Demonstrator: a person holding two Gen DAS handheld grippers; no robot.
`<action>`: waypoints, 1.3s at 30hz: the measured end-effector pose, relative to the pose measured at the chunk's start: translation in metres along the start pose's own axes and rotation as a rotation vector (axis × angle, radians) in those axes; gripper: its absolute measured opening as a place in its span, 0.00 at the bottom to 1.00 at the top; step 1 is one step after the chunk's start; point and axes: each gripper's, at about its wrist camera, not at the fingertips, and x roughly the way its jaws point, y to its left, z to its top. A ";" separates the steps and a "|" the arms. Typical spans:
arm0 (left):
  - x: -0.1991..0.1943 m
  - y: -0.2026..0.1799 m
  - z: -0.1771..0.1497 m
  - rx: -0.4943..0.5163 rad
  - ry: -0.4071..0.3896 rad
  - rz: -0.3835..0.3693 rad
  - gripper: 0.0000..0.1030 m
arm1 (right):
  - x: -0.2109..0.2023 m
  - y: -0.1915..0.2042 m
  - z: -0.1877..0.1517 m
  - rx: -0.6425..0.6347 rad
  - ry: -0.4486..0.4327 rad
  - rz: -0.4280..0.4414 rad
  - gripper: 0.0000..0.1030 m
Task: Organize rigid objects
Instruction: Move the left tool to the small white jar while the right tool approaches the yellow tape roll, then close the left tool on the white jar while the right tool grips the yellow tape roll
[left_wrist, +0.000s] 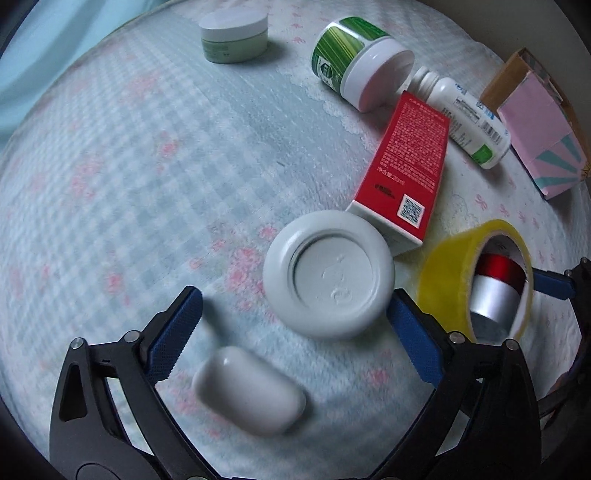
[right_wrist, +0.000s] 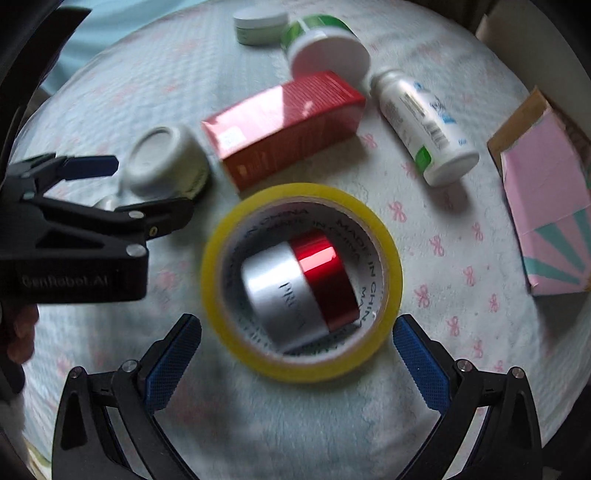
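Left gripper (left_wrist: 295, 325): jaws spread wide, holding nothing, above a pale checked blanket (left_wrist: 129, 166) with pink bows. Nearest, between the jaws, a small white capsule-shaped case (left_wrist: 249, 393), blurred. Just beyond it, a round white jar (left_wrist: 328, 273) lying with its recessed base toward the camera, between the fingertips but not gripped. Right gripper (right_wrist: 297, 343): jaws likewise spread, empty, poised over a yellow tape roll (right_wrist: 301, 280) lying flat on the blanket; inside the roll's core, a silver-and-red jar (right_wrist: 299, 286) on its side. Farther on, a red carton (right_wrist: 284, 125) lying flat, one end beside the white jar. Behind it, a green-labelled tub (left_wrist: 351, 55) with a white lid, tipped over, and a white bottle (right_wrist: 424, 127) on its side. At the right edge, a pink box (right_wrist: 546, 206) with teal stripes. Farthest, a pale green cream jar (left_wrist: 234, 35) standing upright.
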 end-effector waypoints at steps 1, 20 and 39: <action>0.004 -0.001 0.002 -0.001 0.003 0.007 0.85 | 0.004 -0.003 0.001 0.020 0.003 0.008 1.00; -0.011 -0.026 0.007 0.008 -0.055 0.016 0.51 | 0.009 -0.011 0.005 0.102 -0.030 0.064 0.94; -0.171 -0.010 -0.013 -0.146 -0.172 0.059 0.51 | -0.137 -0.020 0.006 0.050 -0.146 0.092 0.94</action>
